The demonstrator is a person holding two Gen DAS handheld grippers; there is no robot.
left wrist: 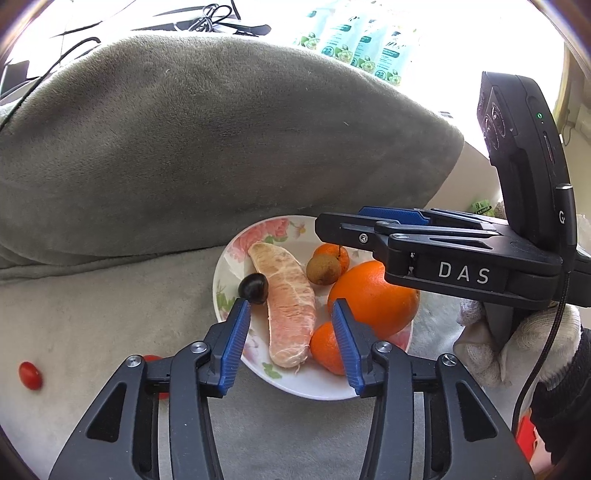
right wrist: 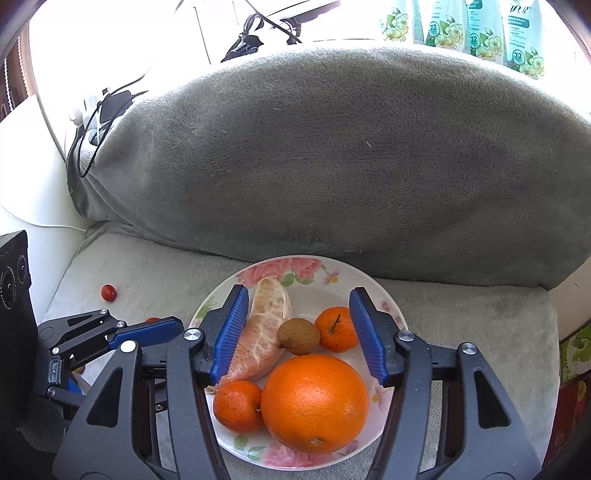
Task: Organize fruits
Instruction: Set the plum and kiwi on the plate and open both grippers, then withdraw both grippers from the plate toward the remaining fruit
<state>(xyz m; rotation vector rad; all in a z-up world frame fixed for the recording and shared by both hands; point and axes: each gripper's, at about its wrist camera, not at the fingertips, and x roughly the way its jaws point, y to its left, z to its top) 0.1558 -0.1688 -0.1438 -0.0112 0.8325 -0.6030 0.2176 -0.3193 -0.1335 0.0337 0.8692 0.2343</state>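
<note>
A floral plate [left wrist: 295, 386] rests on a grey seat. On it lie a peeled pomelo segment [left wrist: 291, 314], a large orange [left wrist: 369, 295], a small mandarin at the front [left wrist: 327, 349], another at the back [left wrist: 334, 253], a brown longan [left wrist: 323, 270] and a dark grape [left wrist: 253, 288]. My left gripper [left wrist: 290, 308] hovers open over the pomelo segment, its left fingertip right beside the grape. My right gripper [right wrist: 299, 295] is open above the plate [right wrist: 332, 280], with the longan [right wrist: 298, 336] and the back mandarin [right wrist: 336, 328] below its gap. The grape is hidden in the right wrist view.
A big grey cushion [left wrist: 221, 147] rises just behind the plate. Two cherry tomatoes [left wrist: 30, 375] [right wrist: 152, 319] lie on the seat left of it. A gloved hand [left wrist: 517, 347] holds the right gripper [left wrist: 332, 225]. Detergent pouches [right wrist: 480, 29] and cables [right wrist: 110, 103] are behind the cushion.
</note>
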